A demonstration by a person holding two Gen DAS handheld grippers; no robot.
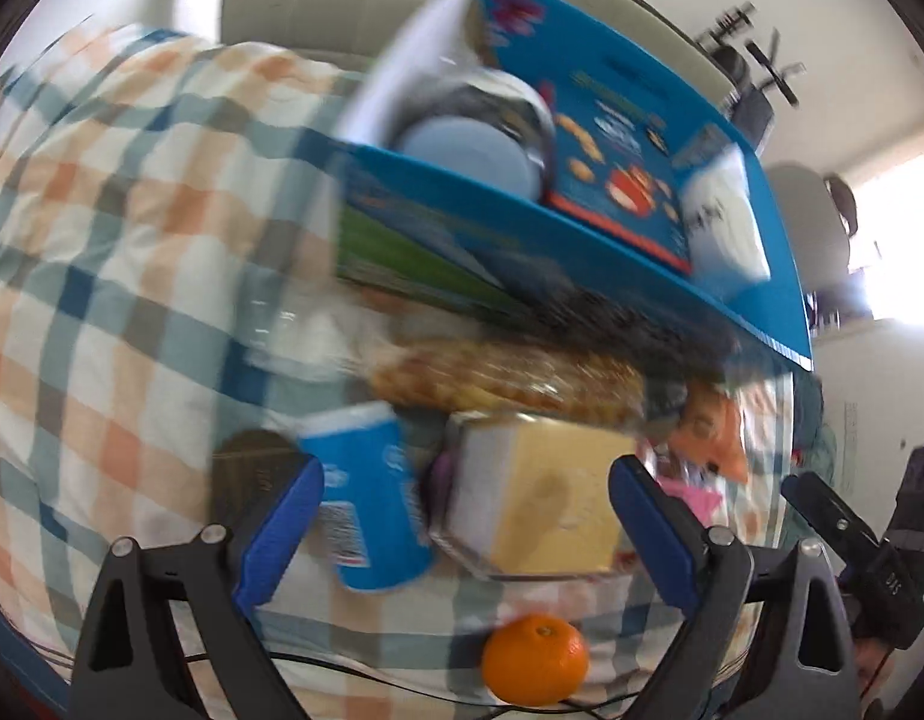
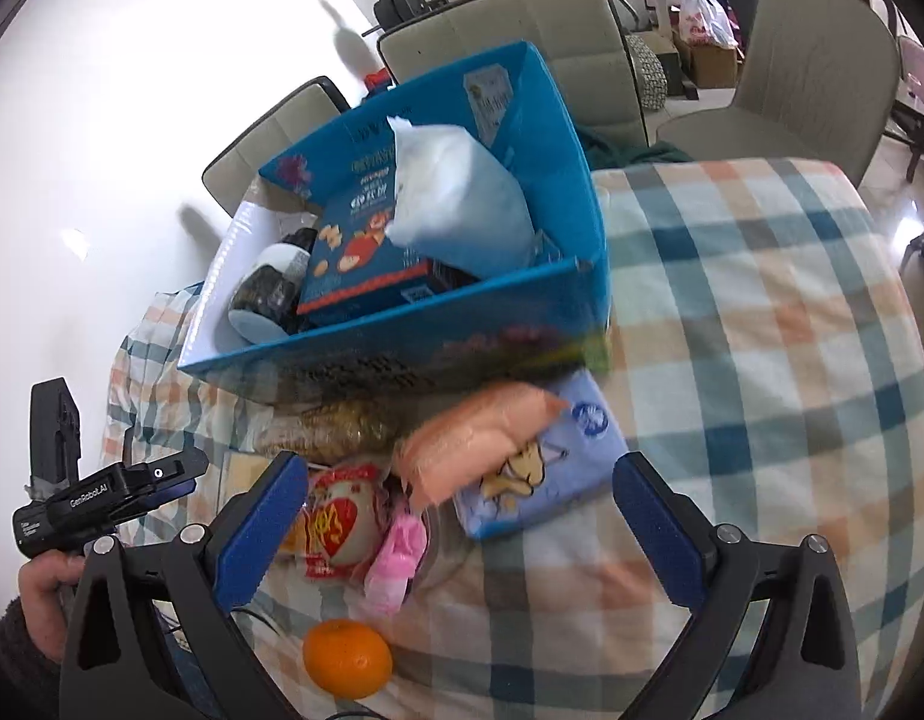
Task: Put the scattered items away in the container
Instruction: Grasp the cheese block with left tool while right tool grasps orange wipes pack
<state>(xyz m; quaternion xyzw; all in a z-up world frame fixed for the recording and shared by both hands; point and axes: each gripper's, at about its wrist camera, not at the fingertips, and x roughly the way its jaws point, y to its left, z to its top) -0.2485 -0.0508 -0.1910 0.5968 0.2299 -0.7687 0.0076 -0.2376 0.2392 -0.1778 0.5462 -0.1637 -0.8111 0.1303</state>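
Our left hand-held gripper [image 1: 465, 531] and right hand-held gripper [image 2: 459, 531] share black triangular frames with silver screws and flat blue finger pads [image 1: 279, 534]. White lettering marks one black body; our left hand [image 2: 42, 591] shows a dark fuzzy sleeve cuff.

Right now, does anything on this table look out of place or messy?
Yes. Several items lie outside the blue box: an orange alone near the table edge, plus a tissue pack and snack packets heaped against the box's front wall.
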